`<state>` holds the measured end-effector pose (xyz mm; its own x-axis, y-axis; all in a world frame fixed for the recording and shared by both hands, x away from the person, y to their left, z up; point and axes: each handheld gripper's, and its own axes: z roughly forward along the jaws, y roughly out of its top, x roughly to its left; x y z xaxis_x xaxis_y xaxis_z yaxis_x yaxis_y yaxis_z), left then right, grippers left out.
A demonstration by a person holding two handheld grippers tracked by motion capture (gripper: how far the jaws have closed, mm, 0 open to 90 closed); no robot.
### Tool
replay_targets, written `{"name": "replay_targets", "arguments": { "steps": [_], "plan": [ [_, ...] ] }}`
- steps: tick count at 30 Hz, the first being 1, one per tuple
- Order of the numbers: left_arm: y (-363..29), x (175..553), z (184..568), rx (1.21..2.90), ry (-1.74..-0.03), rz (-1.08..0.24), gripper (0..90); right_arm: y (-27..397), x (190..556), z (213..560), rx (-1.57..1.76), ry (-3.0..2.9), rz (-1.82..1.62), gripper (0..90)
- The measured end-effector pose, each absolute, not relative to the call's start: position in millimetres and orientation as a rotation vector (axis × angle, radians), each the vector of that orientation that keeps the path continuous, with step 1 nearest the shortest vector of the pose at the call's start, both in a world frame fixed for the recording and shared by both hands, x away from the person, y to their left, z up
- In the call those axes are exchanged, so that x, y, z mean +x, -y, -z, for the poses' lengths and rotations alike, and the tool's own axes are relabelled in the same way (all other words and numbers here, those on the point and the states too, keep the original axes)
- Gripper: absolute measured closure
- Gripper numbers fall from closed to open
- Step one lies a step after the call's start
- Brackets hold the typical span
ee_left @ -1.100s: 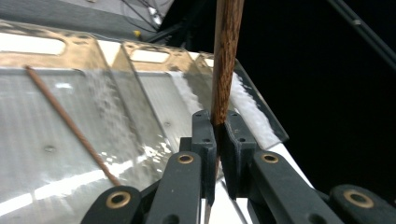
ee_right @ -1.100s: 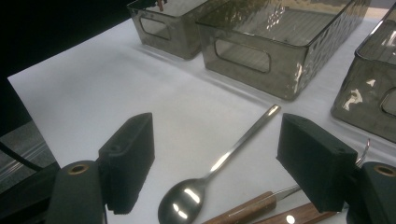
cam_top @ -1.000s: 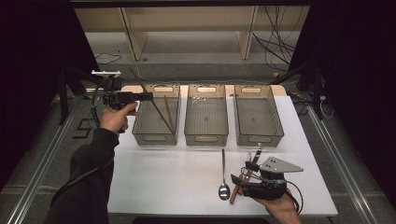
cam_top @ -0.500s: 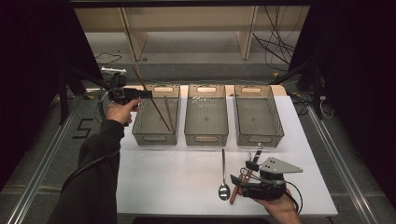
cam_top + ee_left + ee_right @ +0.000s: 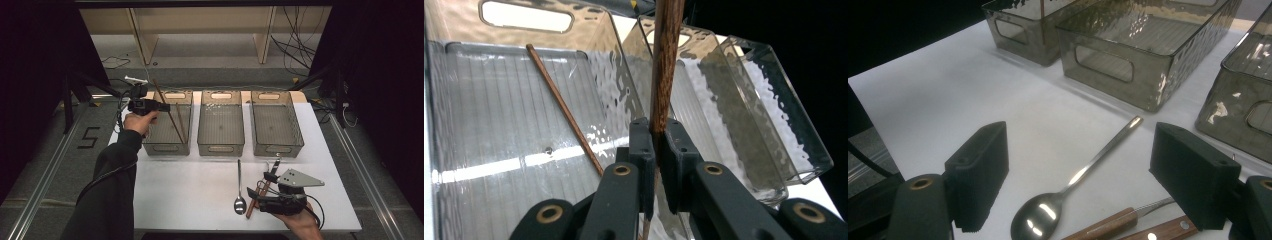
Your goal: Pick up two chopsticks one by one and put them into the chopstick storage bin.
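My left gripper [image 5: 164, 106] hangs over the left clear bin [image 5: 167, 148], shut on a brown wooden chopstick [image 5: 158, 91] that slants down into the bin. In the left gripper view the pads [image 5: 642, 145] pinch that chopstick [image 5: 664, 75]. A second chopstick [image 5: 564, 107] lies on the bin floor. My right gripper [image 5: 260, 187] rests near the table's front edge, open. Between its wide jaws, in the right gripper view, lies a steel spoon [image 5: 1068, 185], with neither pad touching it. Two wood-handled utensils [image 5: 1118, 225] lie just beside the spoon [image 5: 239, 175].
A middle bin [image 5: 221, 148] and a right bin [image 5: 276, 149] stand in a row with the left one on the white table [image 5: 190, 185]. Both hold no objects. Shelving and cables sit behind the table.
My left hand has carried the chopstick right and slightly down, over the left bin. The right gripper has stayed where it was.
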<state>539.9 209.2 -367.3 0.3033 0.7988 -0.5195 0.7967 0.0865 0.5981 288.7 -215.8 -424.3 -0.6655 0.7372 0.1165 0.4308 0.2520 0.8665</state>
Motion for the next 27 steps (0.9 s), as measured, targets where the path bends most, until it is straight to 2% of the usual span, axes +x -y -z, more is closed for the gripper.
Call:
{"name": "replay_targets", "arguments": {
  "steps": [23, 25, 27],
  "plan": [
    [-200.0, 545.2, 386.1, 1.722, -1.536, 0.051, 82.6, 215.6, 288.5, 424.5, 1.071, -2.218, -1.37, 24.1],
    [-200.6, 545.5, 386.5, 1.702, -1.55, 0.052, 77.2, 215.2, 288.2, 424.3, 1.073, -2.22, -1.372, 24.1],
    [-201.6, 545.0, 385.7, 1.689, -1.561, 0.047, 64.5, 215.2, 288.1, 424.3, 1.073, -2.22, -1.371, 24.0]
  ]
}}
